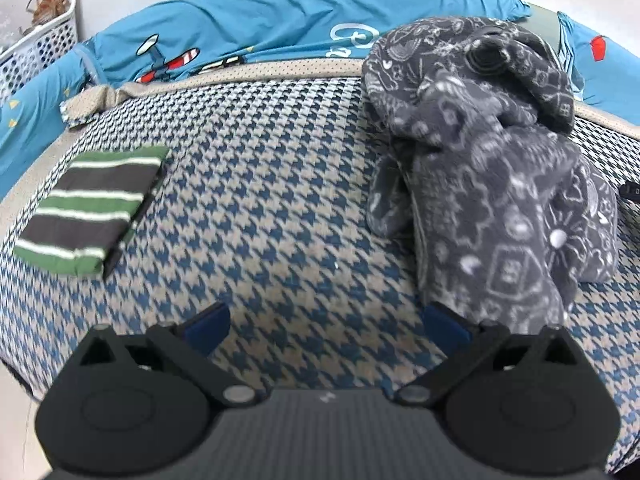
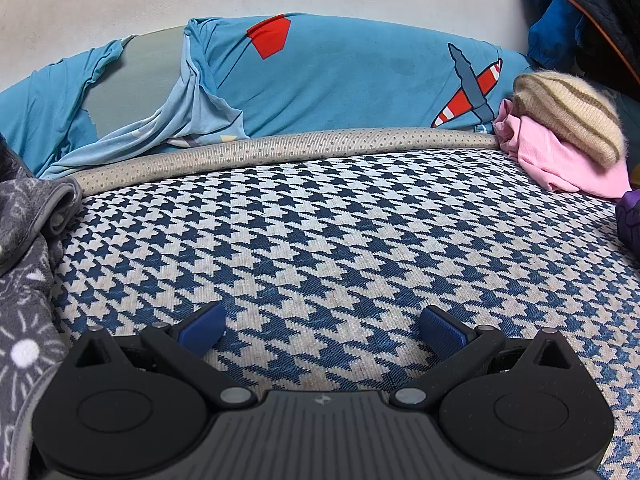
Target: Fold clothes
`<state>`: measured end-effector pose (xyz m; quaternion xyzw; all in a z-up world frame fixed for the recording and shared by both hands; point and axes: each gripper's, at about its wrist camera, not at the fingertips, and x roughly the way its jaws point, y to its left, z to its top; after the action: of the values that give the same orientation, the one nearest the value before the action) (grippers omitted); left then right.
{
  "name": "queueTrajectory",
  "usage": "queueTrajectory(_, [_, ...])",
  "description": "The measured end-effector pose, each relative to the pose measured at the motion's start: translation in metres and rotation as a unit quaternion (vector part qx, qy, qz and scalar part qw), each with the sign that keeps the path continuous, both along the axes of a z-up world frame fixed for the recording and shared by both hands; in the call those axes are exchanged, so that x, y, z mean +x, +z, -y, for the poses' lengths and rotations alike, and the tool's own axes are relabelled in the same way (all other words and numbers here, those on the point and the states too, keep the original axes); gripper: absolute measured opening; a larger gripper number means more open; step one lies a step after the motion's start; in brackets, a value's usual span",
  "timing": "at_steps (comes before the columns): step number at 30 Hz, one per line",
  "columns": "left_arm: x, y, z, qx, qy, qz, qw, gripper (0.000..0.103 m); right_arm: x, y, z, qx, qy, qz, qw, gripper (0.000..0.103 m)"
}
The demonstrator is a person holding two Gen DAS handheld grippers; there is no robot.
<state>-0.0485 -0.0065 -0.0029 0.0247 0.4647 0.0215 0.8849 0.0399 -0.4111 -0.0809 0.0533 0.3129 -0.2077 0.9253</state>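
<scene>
Left wrist view: fingers apart on both the left gripper and right gripper, the heaped grey fleece garment likely wants spreading flat first, edges pinched.

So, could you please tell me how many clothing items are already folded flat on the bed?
1. The green striped garment lies folded at the left of the houndstooth cover. The grey patterned fleece is still bunched; the pink garment and knit item sit heaped. Others may lie out of view.
</scene>
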Motion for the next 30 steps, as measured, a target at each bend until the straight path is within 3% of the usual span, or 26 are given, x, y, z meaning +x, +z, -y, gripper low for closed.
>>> queueTrajectory(5, [-0.012, -0.014, 0.007, -0.020, 0.011, -0.023, 0.9995, 0.103, 0.000, 0.000, 0.000, 0.000, 0.000, 0.000, 1.000, 0.103])
queueTrajectory(9, [-0.021, -0.022, 0.016, 0.002, 0.011, -0.023, 0.9997, 0.103, 0.000, 0.001, 0.000, 0.000, 0.000, 0.000, 1.000, 0.103])
queueTrajectory(19, [-0.037, -0.033, 0.029, -0.014, 0.024, -0.057, 0.9980, 0.103, 0.000, 0.001, -0.001, 0.001, 0.000, -0.003, 1.000, 0.103])
queueTrajectory(30, [-0.054, -0.024, 0.055, -0.005, 0.011, -0.058, 0.9982, 0.103, -0.017, 0.009, -0.007, 0.010, 0.050, -0.058, 0.997, 0.103])
